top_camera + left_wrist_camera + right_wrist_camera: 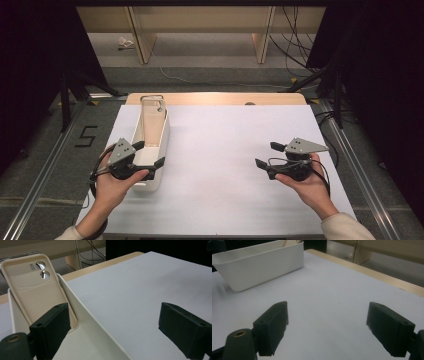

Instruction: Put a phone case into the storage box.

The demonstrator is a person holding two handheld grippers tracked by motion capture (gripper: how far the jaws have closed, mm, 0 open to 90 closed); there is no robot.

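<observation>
The phone case (37, 287) leans lengthwise in the bin (161, 145) by the tabletop's left edge, just ahead of the open left gripper (150, 160); the open right gripper (266, 155) is well apart.

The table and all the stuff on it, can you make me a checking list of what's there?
Surface: white table sheet, bare in the middle.
Job's things: cream phone case leaning upright inside the white bin, camera holes at its top.
Clutter: nothing seen.
Grippers: left gripper open over the bin's near end; right gripper open above the sheet, holding nothing.
Cables: black cable looping from the right gripper; more cables on the floor behind.
Surroundings: wooden table legs, black curtains, a floor mark "5".
</observation>
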